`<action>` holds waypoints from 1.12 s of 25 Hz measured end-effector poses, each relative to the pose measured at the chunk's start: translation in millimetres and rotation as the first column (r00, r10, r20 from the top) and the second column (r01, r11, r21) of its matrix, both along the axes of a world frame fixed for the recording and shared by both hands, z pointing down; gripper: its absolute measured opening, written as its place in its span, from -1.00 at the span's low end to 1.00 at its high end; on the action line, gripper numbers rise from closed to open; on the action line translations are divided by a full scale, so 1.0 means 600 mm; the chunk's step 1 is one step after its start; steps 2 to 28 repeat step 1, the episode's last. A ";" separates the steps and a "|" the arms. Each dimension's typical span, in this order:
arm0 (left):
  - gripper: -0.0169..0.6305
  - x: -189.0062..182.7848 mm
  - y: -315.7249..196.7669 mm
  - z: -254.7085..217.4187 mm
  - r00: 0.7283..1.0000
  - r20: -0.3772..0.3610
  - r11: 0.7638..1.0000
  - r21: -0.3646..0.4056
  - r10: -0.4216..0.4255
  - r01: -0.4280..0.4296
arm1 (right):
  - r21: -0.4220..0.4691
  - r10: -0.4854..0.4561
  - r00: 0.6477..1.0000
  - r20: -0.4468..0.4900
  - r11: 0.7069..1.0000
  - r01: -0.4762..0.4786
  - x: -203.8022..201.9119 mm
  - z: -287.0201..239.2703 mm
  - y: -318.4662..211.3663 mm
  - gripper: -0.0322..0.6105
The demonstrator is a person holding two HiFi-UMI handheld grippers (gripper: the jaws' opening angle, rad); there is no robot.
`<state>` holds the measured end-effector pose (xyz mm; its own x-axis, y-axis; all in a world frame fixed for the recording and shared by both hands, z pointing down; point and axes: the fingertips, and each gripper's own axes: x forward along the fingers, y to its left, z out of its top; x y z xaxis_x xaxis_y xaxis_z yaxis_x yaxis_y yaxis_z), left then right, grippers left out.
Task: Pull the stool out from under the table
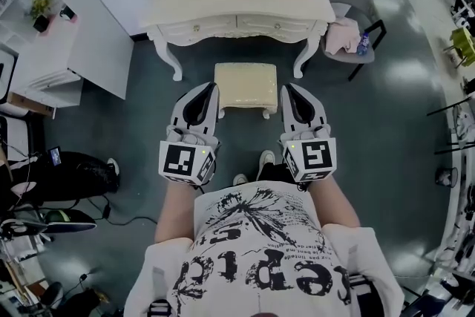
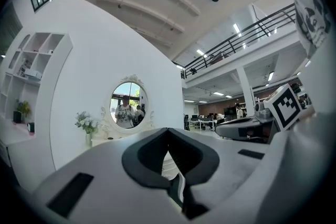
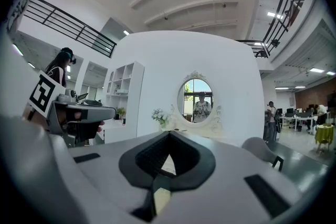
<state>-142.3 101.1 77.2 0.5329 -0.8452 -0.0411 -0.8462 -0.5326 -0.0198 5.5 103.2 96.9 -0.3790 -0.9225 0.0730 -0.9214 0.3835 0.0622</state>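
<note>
The head view alone shows the cream stool [image 1: 246, 84] on the floor, at the desk's [image 1: 245, 5] near edge, between the left claw [image 1: 211, 88] and right claw [image 1: 289, 88]; the gripper views alone show each claw pressed closed on nothing, and the oval mirror [image 3: 198, 100] above the desk.

white short-sleeve tee [image 1: 256, 234] w/ black butterfly print & big black lettering. left gripper [image 1: 214, 87] & right gripper [image 1: 285, 87]: pale grey shells, black inner pads, each w/ a black-and-white marker cube [image 1: 185, 162] at the back.
</note>
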 end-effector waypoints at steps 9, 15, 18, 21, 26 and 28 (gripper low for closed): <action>-0.90 -0.001 -0.002 0.000 1.000 0.000 1.000 0.002 0.001 -0.001 | -0.001 -0.001 1.000 -0.001 1.000 0.001 -0.001 0.001 -0.001 -0.85; -0.90 -0.001 -0.002 0.000 1.000 0.000 1.000 0.002 0.001 -0.001 | -0.001 -0.001 1.000 -0.001 1.000 0.001 -0.001 0.001 -0.001 -0.85; -0.90 -0.001 -0.002 0.000 1.000 0.000 1.000 0.002 0.001 -0.001 | -0.001 -0.001 1.000 -0.001 1.000 0.001 -0.001 0.001 -0.001 -0.85; -0.90 -0.001 -0.002 0.000 1.000 0.000 1.000 0.002 0.001 -0.001 | -0.001 -0.001 1.000 -0.001 1.000 0.001 -0.001 0.001 -0.001 -0.85; -0.90 -0.001 -0.002 0.000 1.000 0.000 1.000 0.002 0.001 -0.001 | -0.001 -0.001 1.000 -0.001 1.000 0.001 -0.001 0.001 -0.001 -0.85; -0.90 -0.001 -0.002 0.000 1.000 0.000 1.000 0.002 0.001 -0.001 | -0.001 -0.001 1.000 -0.001 1.000 0.001 -0.001 0.001 -0.001 -0.85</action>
